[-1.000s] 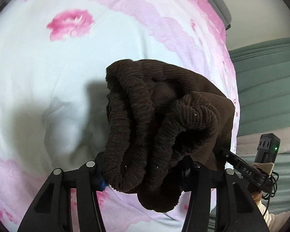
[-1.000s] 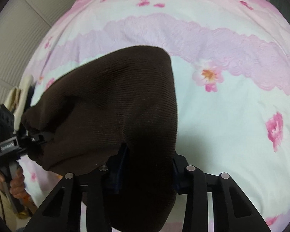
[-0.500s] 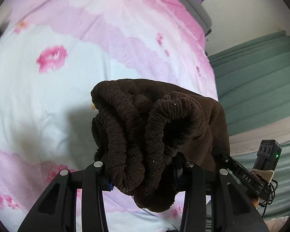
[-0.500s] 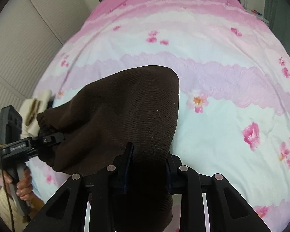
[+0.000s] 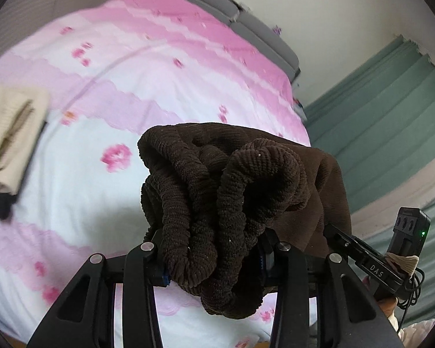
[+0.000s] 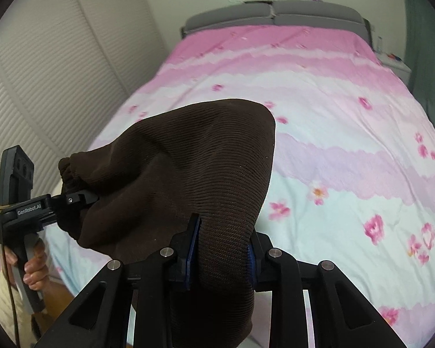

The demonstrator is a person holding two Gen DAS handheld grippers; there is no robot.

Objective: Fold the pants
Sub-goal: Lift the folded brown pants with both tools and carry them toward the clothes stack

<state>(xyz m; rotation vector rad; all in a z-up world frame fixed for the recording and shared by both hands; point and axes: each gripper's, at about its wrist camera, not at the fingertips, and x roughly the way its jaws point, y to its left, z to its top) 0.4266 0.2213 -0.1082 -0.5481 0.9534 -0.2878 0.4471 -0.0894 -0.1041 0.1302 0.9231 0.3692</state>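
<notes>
Nearest the lens, the left gripper (image 5: pixel 213 256) has its fingers clamped on the bunched, ribbed waistband of the brown pants (image 5: pixel 246 191). The right gripper (image 6: pixel 220 249) has its fingers pinched narrow on a smoother fold of the same garment, which hangs between the two tools above the bed (image 6: pixel 348 150). Both pairs of fingers have just closed further. A folded beige garment (image 5: pixel 8 133) lies on the pink floral cover; beyond stands the grey headboard (image 6: pixel 275 14).
</notes>
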